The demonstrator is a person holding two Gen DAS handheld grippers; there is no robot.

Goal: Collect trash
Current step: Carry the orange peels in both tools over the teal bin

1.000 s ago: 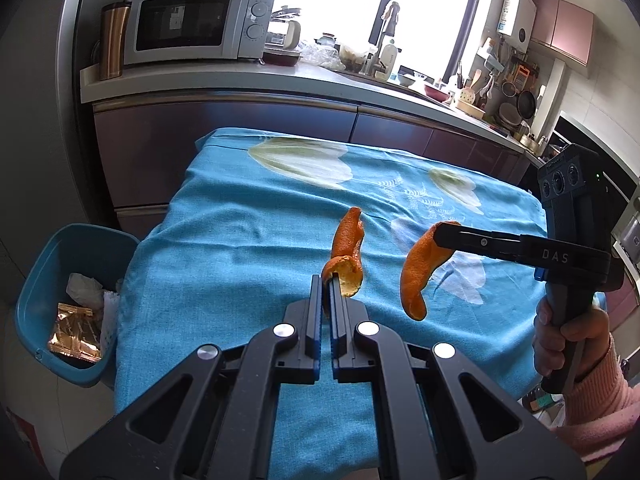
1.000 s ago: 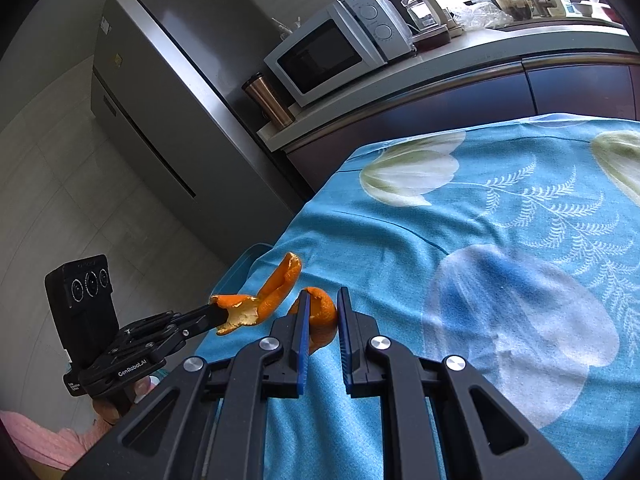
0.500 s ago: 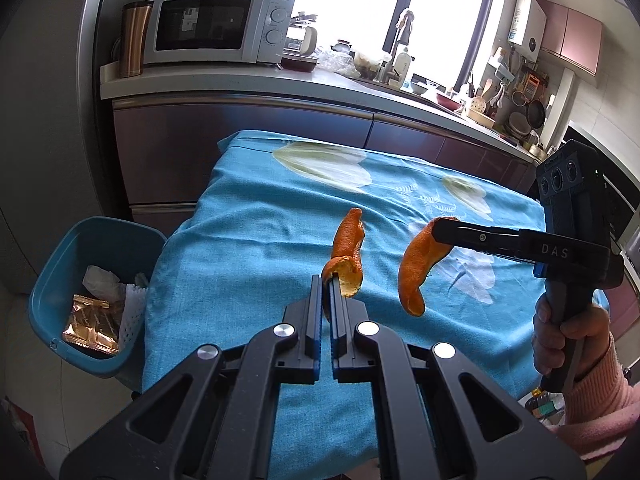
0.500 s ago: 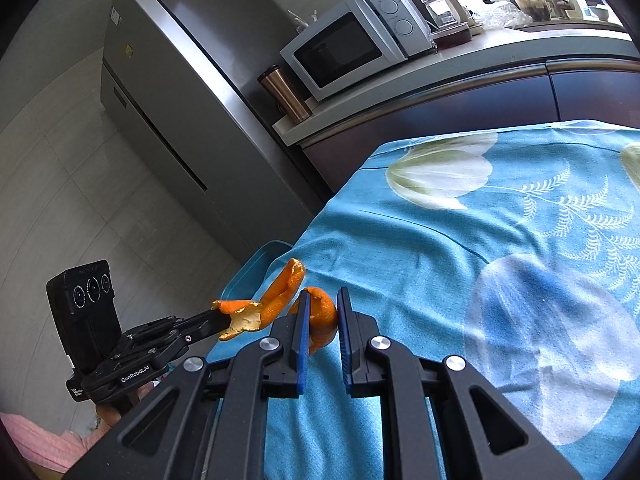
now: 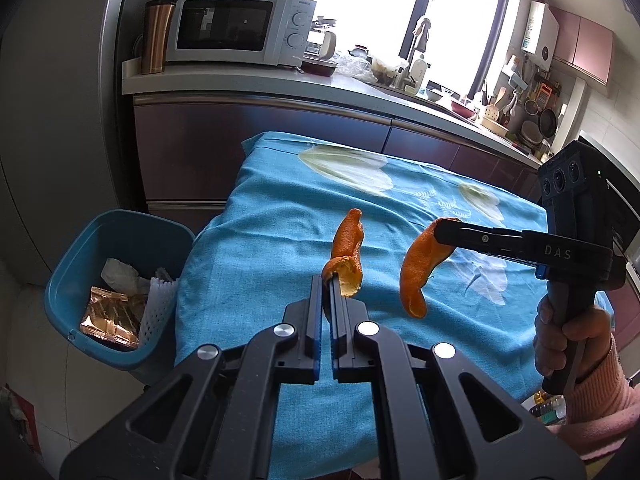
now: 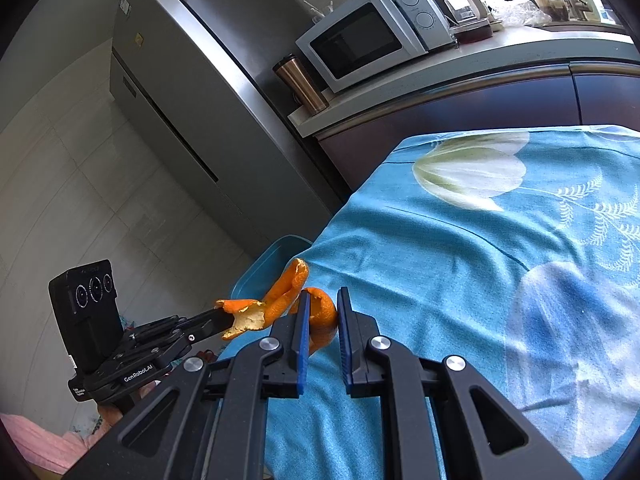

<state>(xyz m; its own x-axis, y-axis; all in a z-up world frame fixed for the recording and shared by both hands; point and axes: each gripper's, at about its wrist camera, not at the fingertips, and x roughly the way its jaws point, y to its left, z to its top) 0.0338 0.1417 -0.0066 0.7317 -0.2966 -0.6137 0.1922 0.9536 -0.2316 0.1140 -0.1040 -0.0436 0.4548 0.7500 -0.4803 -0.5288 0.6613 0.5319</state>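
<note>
We carry 2 orange peels above the table (image 5: 280, 360): left gripper (image 5: 330, 282) clamps one peel (image 5: 347, 254), right gripper (image 6: 322, 312) another peel (image 6: 320, 316), bound for the bin (image 5: 96, 240) at lower left.

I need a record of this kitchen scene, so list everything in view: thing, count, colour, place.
orange peel: 2, orange; one in the left gripper, one in the right gripper, both above the cloth
tablecloth: 1, blue with white flowers, over the table
bin: 1, blue, on the floor left of the table, holding wrappers
microwave: 1, white, on the counter
tumbler: 1, copper, beside the microwave
fridge: 1, grey, left of the counter
left gripper: black, shut on peel
right gripper: black, shut on peel
sleeve: pink
</note>
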